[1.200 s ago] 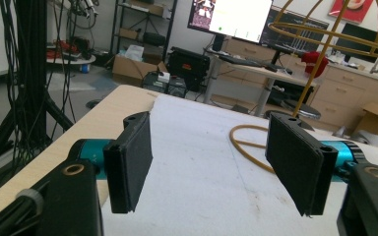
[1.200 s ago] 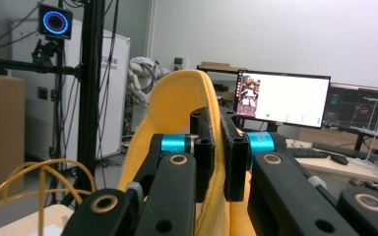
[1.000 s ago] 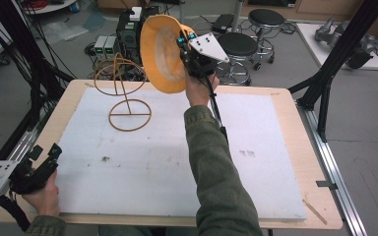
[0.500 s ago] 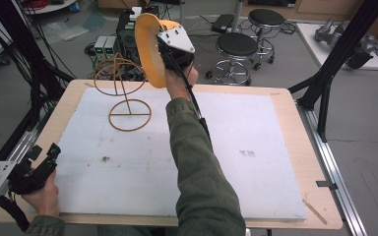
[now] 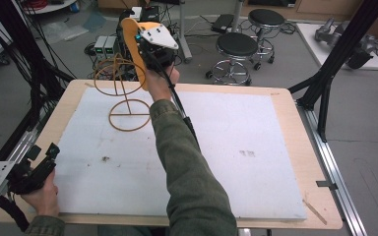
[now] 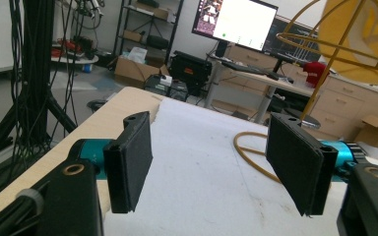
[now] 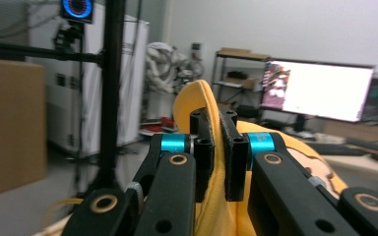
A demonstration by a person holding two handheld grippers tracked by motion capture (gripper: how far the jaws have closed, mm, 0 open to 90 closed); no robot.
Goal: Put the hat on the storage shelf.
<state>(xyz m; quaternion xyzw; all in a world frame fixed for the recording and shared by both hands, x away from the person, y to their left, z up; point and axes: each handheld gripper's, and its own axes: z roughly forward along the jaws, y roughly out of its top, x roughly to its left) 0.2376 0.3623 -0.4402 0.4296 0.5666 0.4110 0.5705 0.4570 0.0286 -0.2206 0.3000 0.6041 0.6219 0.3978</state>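
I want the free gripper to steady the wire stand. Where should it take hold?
Grip the upright stem of the wire stand between base ring and upper hoop, coming from the near left with the open left gripper: it is thin, straight and bare there.

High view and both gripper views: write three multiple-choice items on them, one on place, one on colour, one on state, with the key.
1. Where does the wire stand sit?
A. far left of the table
B. near right corner
C. on a stool

2. What colour is the hat?
A. blue
B. yellow-orange
C. green

3. How is the left gripper?
A. shut on the hat
B. open, holding nothing
C. shut on the stand

Key: 1 A, its ring base rests there; 2 B, seen in the right gripper; 3 B, its fingers stand apart.
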